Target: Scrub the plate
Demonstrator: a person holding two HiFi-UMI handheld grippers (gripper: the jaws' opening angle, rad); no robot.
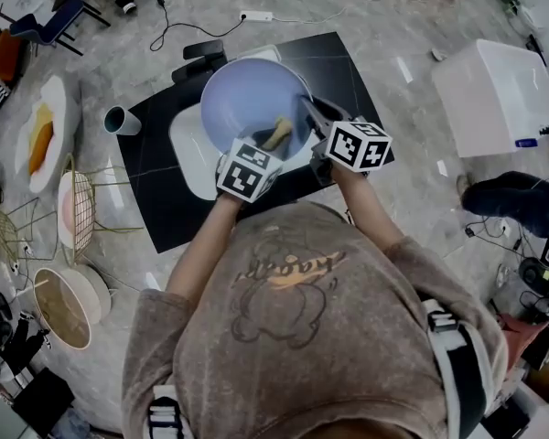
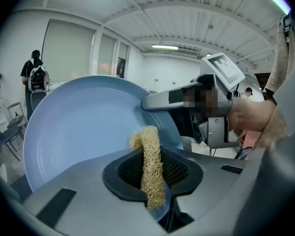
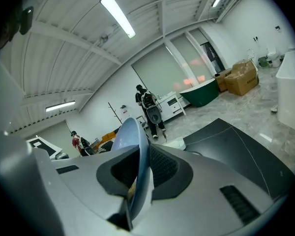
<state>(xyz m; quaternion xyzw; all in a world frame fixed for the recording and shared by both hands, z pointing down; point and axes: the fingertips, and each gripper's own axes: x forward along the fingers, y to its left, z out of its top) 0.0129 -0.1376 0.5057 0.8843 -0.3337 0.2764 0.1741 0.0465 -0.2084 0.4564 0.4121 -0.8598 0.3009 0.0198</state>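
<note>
One blue plate (image 1: 247, 94), upper centre, has a sponge (image 1: 276, 133) held at its face by the left tongs (image 2: 152, 168); the right gripper view alone shows the right tongs (image 3: 137, 178) pinching its rim.

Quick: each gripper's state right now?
Left gripper: jaws closed on a tan fibrous loofah strip.
Right gripper: jaws closed on the rim of the pale blue round plate.

The pale blue round plate (image 1: 247, 94) is held up off the table and tilted, hollow face toward the person, with its rim at about 4 o'clock pinched in the right gripper (image 3: 137, 168). A tan, coarse-fibred loofah strip (image 2: 151, 181) stands upright, clamped in the left gripper (image 2: 150, 151). Its top end is against or just off the plate's face near 5 o'clock.
</note>
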